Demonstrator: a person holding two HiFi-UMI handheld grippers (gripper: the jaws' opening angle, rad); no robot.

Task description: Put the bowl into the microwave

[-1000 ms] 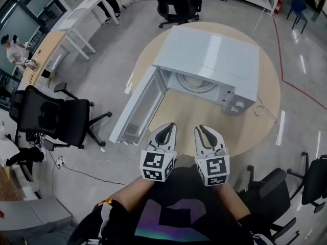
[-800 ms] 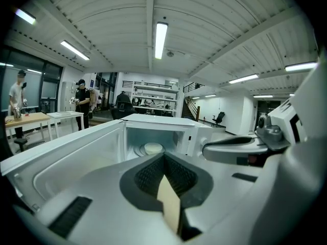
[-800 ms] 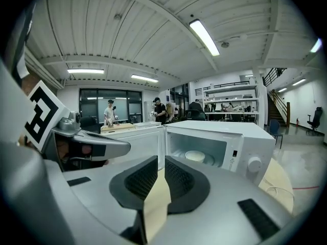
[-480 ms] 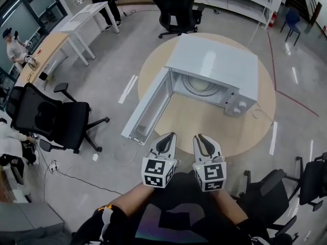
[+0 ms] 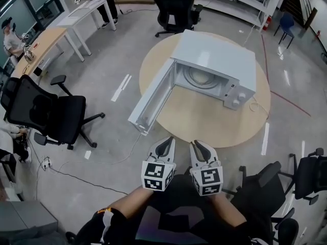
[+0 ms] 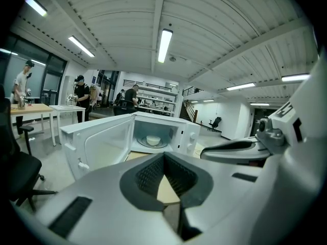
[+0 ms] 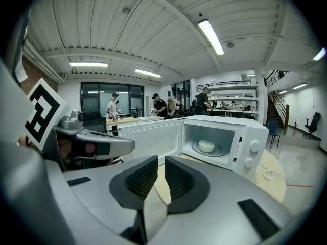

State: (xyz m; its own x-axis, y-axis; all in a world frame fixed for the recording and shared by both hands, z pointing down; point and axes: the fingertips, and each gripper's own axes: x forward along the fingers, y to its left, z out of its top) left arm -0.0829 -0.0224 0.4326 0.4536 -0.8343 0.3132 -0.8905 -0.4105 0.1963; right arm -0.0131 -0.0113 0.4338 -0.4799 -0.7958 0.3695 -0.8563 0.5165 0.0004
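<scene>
The bowl [image 7: 207, 146] sits inside the microwave [image 5: 217, 60], far on the round table [image 5: 204, 121], with the door [image 5: 153, 98] open. The person has stepped back, so the placing seems done. There is one bowl, one microwave and two grippers. The left gripper [image 6: 163, 156] is closed and empty. The right gripper [image 7: 161, 160] is parted by a thin slit and empty.

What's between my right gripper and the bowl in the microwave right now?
Only bare round wooden tabletop lies between the right gripper and the small white bowl, which sits inside the open white microwave. The right gripper view shows this.
</scene>
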